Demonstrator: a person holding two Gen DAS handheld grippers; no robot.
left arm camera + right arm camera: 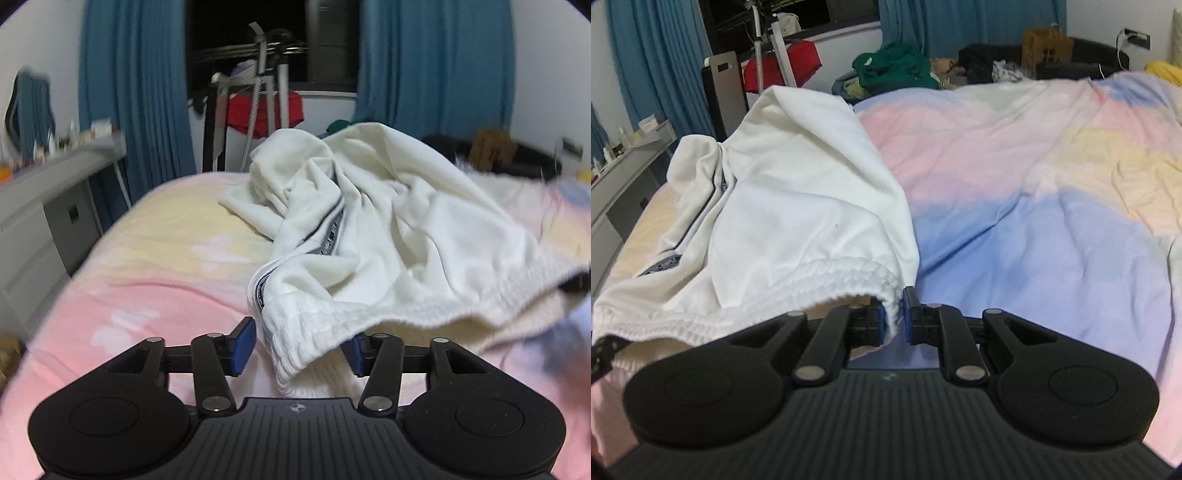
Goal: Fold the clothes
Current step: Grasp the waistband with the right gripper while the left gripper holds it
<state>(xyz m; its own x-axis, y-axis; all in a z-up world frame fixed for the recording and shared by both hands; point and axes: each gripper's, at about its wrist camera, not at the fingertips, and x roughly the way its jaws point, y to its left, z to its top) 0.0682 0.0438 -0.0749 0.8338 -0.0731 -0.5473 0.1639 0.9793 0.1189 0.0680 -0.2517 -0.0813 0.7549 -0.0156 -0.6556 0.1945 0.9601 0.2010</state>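
White trousers [388,229] with an elastic waistband and a dark side stripe lie crumpled on the pastel bed cover [147,266]. My left gripper [299,349] is open, its blue pads [243,343] wide apart, and a corner of the waistband hangs loosely between them. In the right wrist view the trousers [798,192] spread to the left over the bed [1034,221]. My right gripper [895,321] is shut on the other end of the waistband, lifting that edge off the cover.
A grey desk [55,177] with small items runs along the bed's left side. A clothes rack [266,74] and blue curtains [136,92] stand beyond the foot. A pile of clothes [897,66] and a paper bag [1047,46] sit at the far edge.
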